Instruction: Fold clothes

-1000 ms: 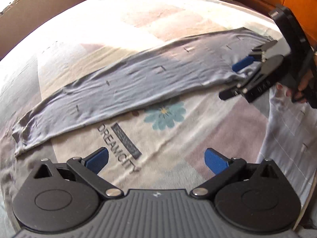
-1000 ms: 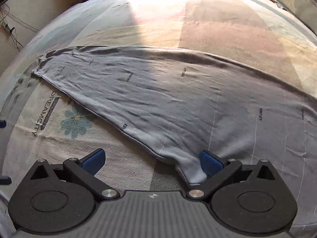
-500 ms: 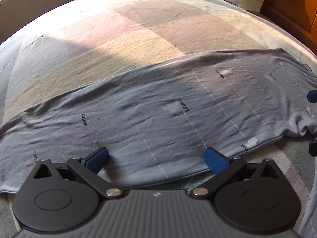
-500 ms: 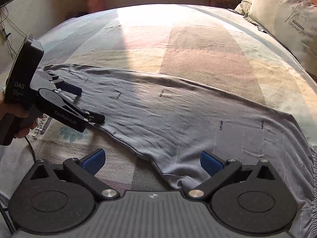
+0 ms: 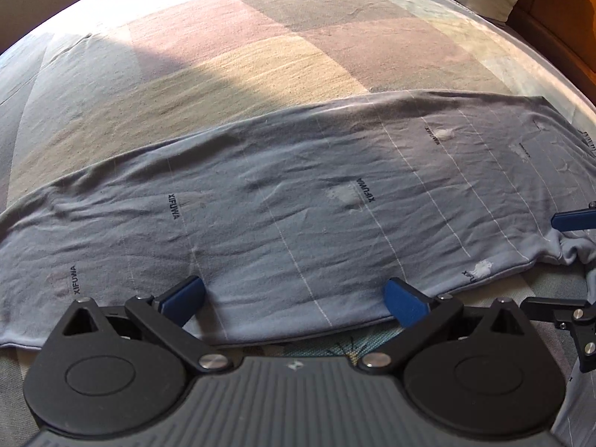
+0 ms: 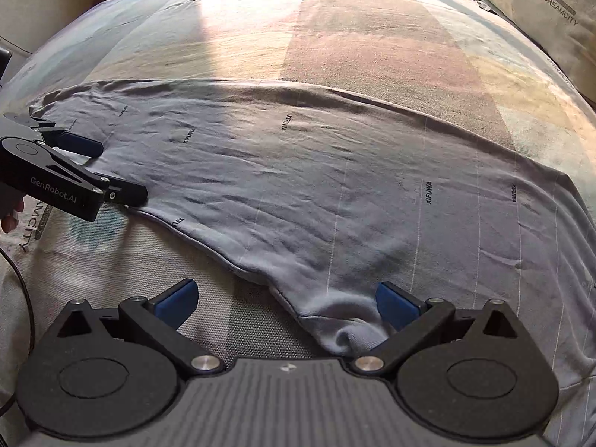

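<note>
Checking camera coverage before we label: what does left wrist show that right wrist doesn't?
Left wrist only: the wooden headboard at top right and the left gripper's open fingers over the near edge of the grey garment.

Right wrist only: the DREAMCITY pillow, the left gripper's side with a hand behind it, and the right gripper, open, astride a bunched corner.

Both: the garment spread on the bedspread, and the other gripper at the frame edge.

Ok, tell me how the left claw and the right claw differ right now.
The left claw straddles a flat, straight edge of the grey garment; the right claw frames a bunched, puckered corner. Cloth spans the left claw's whole gap, but only part of the right claw's. Both stand open, gripping nothing.
</note>
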